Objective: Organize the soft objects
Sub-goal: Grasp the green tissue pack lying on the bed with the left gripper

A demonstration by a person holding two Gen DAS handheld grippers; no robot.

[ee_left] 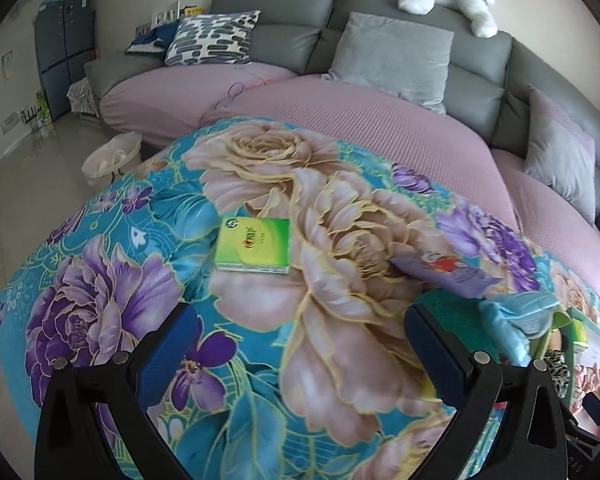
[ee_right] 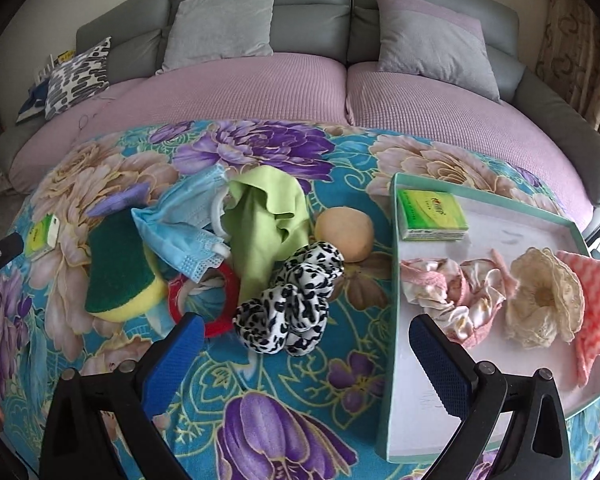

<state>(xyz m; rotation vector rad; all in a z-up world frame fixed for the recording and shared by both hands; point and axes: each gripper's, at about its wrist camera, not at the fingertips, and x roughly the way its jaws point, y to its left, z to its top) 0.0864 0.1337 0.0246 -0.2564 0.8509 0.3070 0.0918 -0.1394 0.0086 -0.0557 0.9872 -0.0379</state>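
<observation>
Left gripper (ee_left: 300, 344) spread, empty, over floral blanket (ee_left: 340, 320). Right gripper (ee_right: 306, 344) spread, empty, near leopard scrunchie (ee_right: 292, 304) beside tray (ee_right: 388, 340).

floral blanket (ee_right: 284, 400) carries tray (ee_right: 388, 360), sponge (ee_right: 120, 268), scrunchie (ee_right: 296, 304).

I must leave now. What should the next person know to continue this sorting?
Left gripper: open, empty, above the blanket, facing a green tissue pack.
Right gripper: open, empty, near the leopard scrunchie.
Done, in the tray: tissue pack, pink scrunchie, cream lace scrunchie, pink cloth.
Left: sponge, mask, green cloth, red ring, beige puff.
</observation>
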